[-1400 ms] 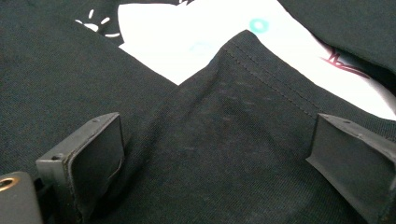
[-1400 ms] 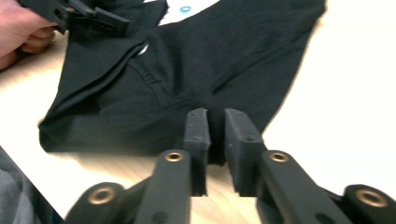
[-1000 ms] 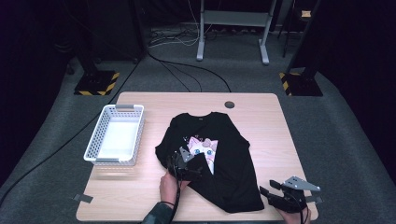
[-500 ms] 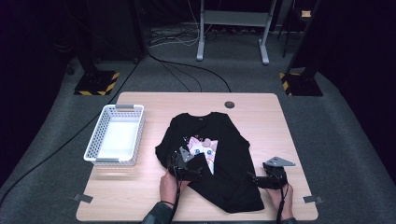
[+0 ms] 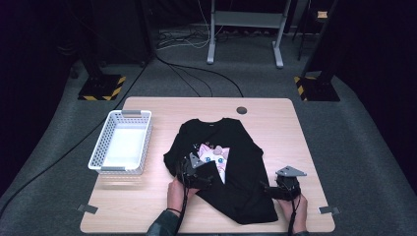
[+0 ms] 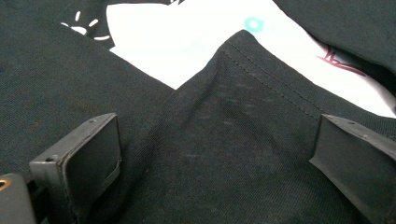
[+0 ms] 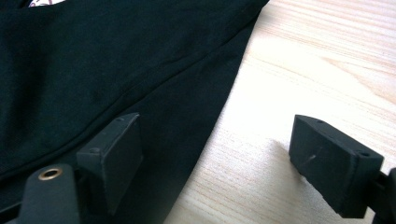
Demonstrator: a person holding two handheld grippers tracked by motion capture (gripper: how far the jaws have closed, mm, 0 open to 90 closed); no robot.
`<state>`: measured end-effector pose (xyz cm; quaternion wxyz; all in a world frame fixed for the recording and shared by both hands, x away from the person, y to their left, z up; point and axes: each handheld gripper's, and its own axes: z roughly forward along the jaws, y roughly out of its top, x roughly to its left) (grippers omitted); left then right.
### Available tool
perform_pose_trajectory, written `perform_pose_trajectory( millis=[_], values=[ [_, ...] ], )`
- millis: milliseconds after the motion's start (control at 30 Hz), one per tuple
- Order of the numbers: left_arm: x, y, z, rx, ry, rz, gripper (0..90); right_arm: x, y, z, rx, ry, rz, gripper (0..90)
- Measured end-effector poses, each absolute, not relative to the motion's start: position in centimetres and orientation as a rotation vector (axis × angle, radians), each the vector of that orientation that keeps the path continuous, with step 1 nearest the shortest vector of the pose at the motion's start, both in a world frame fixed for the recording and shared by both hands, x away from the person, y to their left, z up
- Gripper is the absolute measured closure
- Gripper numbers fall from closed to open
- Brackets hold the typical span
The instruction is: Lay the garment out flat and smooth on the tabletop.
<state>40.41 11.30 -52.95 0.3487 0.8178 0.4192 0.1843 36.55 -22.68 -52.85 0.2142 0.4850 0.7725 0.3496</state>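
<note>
A black T-shirt (image 5: 236, 162) with a white and pink cat print (image 5: 216, 156) lies spread on the wooden table (image 5: 162, 110). My left gripper (image 5: 196, 172) rests on the shirt's left side, just below the print. In the left gripper view it (image 6: 215, 140) is open, and a folded-over corner of black fabric (image 6: 243, 116) lies between the jaws across the white print (image 6: 187, 42). My right gripper (image 5: 276, 189) sits at the shirt's lower right edge. It (image 7: 215, 140) is open and straddles that edge, one jaw over the cloth (image 7: 93, 60), the other over bare wood (image 7: 327, 60).
A white plastic basket (image 5: 116, 168) stands empty on the table's left side. A dark round grommet (image 5: 241, 110) sits near the far edge. Tape marks (image 5: 86, 209) lie at the front corners. Cables and stand feet (image 5: 103, 88) cover the floor beyond.
My right gripper has moved left from the table's front right corner to the shirt's lower right edge. The left gripper has stayed on the shirt.
</note>
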Motion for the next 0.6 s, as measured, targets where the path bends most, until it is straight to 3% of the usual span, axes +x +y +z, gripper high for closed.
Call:
perform_pose_trajectory(
  millis=[233,600],
  values=[
    [40.6,11.3,-52.7,2.095,1.08,0.482,7.2,36.6,-22.7,-52.8,1.342,2.147,0.972,16.4],
    [42.9,8.0,-50.7,2.117,1.021,0.496,16.0,36.7,-22.7,-52.8,1.342,2.148,0.977,16.7]
  ],
)
